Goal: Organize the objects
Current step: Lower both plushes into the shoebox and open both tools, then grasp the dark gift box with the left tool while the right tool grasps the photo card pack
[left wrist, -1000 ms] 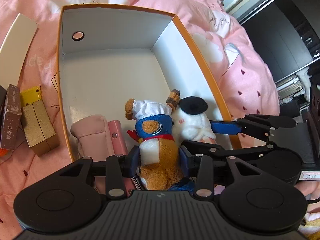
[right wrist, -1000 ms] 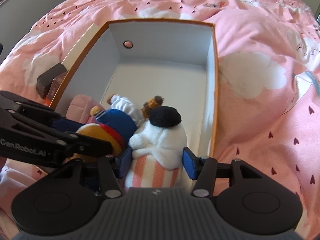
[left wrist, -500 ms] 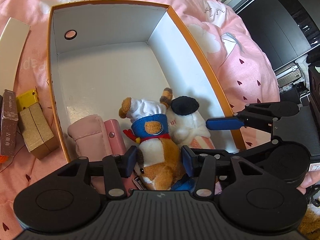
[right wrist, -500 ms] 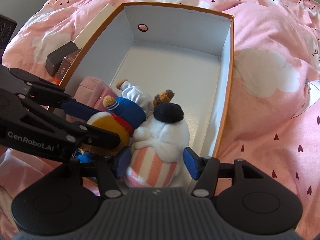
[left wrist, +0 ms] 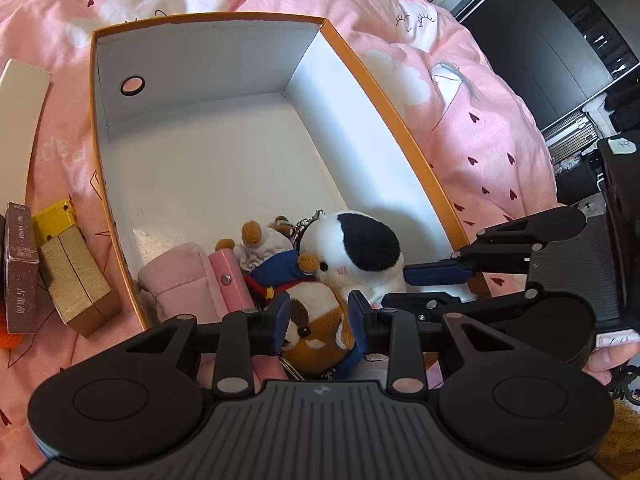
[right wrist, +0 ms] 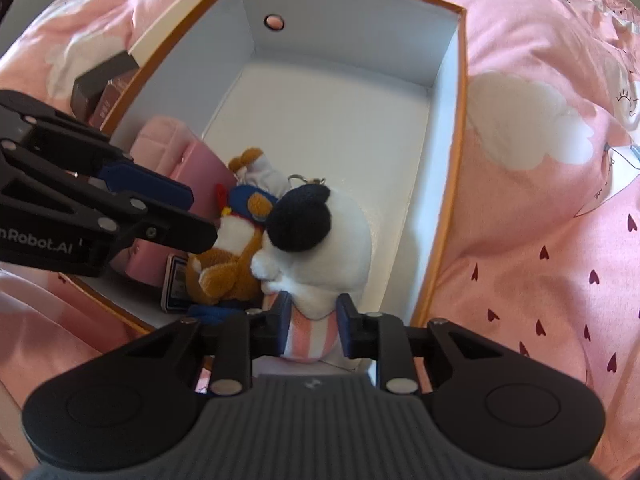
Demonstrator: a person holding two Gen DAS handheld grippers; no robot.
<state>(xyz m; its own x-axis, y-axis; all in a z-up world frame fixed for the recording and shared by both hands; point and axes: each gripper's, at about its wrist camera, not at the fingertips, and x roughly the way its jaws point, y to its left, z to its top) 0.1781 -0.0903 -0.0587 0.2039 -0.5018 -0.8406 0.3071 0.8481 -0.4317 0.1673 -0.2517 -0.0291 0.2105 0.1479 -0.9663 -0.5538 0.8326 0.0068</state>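
Jaws closing on two plush toys at the near end of the orange-rimmed box (left wrist: 384, 92).

My left gripper (left wrist: 319, 320) pinches the brown dog plush (left wrist: 316, 320); my right gripper (right wrist: 314, 322) squeezes the striped base of the white plush (right wrist: 320, 240). Both look light, soft and compressible, so I judge mid-body grips best. Pink pouch (left wrist: 176, 276) lies beside; my own frames hide both plush bases and the box's near wall.

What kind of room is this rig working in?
Most likely a bedroom: the white box sits on a soft pink duvet printed with hearts and clouds, plush toys lie in the box, and a dark cabinet stands beyond the bed.
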